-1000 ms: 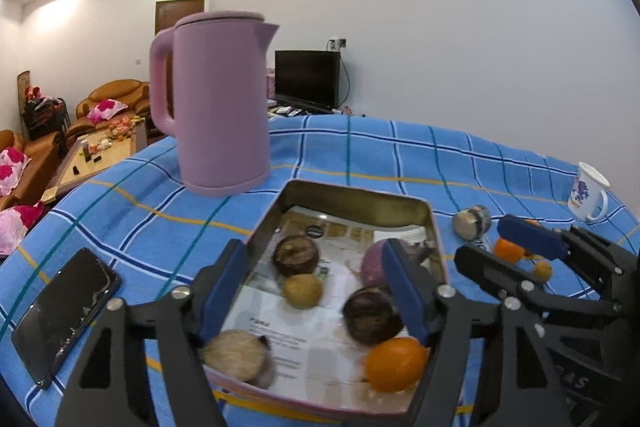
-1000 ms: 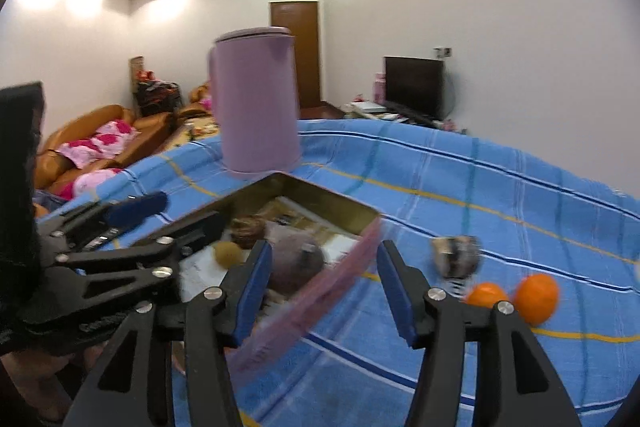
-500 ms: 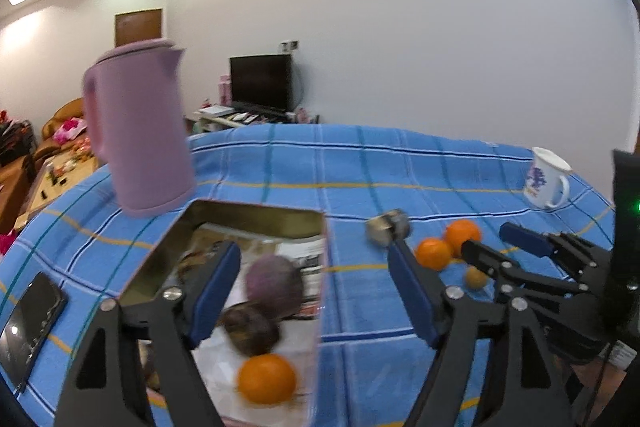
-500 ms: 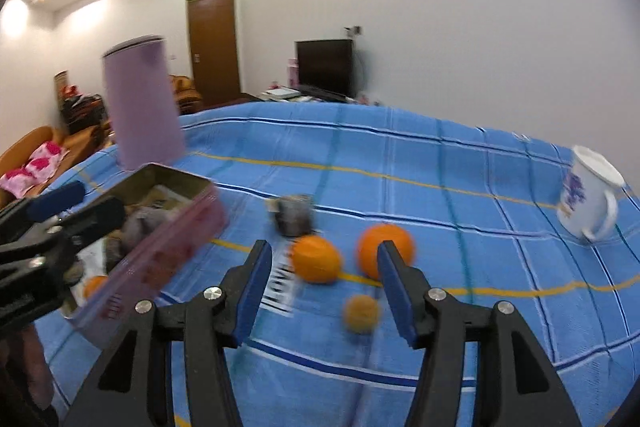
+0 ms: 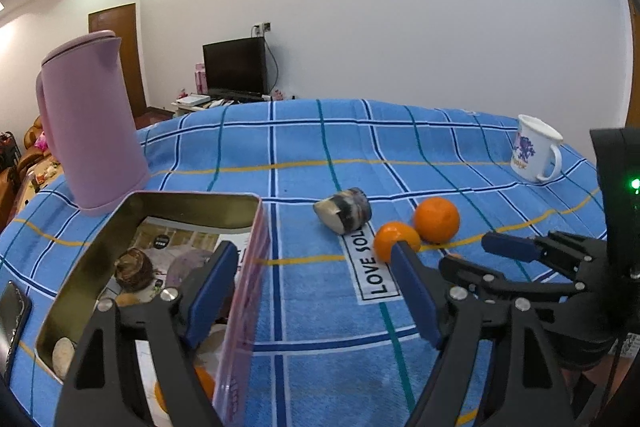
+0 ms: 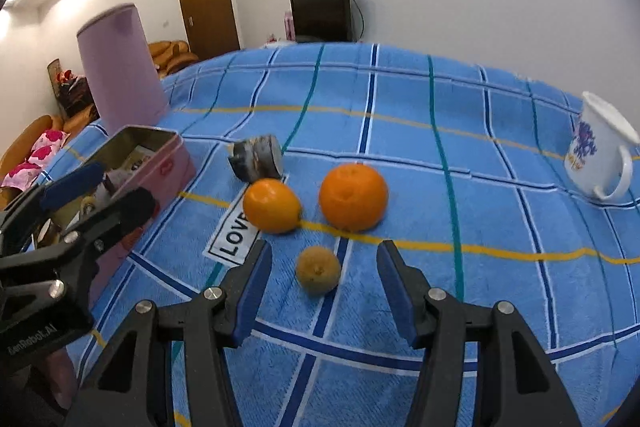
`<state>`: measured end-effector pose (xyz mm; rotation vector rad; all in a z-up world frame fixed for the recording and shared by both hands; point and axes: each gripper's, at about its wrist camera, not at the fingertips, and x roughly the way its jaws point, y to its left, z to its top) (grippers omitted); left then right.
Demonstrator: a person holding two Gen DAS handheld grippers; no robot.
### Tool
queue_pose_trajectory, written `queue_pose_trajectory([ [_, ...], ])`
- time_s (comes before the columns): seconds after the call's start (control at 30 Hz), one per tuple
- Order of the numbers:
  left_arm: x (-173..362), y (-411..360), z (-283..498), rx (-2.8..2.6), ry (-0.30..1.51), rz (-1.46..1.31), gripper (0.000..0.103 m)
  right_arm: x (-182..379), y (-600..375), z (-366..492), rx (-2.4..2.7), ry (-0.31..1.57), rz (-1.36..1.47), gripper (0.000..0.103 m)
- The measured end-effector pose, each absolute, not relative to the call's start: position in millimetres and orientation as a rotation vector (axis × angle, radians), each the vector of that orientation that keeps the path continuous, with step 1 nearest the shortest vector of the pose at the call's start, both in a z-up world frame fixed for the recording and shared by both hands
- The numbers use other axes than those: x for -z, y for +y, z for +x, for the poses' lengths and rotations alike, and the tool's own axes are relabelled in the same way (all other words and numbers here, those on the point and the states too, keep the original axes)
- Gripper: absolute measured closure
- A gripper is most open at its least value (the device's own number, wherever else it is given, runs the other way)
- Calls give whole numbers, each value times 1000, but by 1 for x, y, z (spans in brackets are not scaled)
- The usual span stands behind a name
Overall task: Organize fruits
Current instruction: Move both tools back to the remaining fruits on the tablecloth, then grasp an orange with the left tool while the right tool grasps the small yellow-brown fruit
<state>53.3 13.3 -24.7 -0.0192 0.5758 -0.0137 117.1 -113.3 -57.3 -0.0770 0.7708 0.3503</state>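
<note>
- Fruits are split between two places: several sit in the tin, while two oranges, a small brown fruit and a dark cut piece lie loose on the blue cloth.
- A second ago both cameras looked down into the tin; now both have swung away to the right, toward the loose fruit. The tin has slid to the left edge of each view.
- The left gripper hangs over bare cloth beside the tin, jaws apart and wider than a moment back, nothing between them.
- The right gripper has come down over the small brown fruit, which now sits between its parted jaws, pads clear of it on both sides; the gap is unchanged.
- The near orange and the bigger orange lie just beyond, close together; the kettle and mug stand well clear.
- Reading of it: the last drop into the tin looks finished, and the small fruit seems the next pick; it's round, so an off-centre squeeze could roll it away.
</note>
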Motion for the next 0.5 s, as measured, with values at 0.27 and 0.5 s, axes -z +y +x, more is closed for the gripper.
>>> queue_pose_trajectory([
  [0.27, 28, 10, 58, 26, 588, -11, 22, 67, -110, 127, -369, 841, -73, 66],
  [0.5, 27, 0, 64, 52, 601, 5, 22, 67, -112, 124, -374, 838, -62, 76],
])
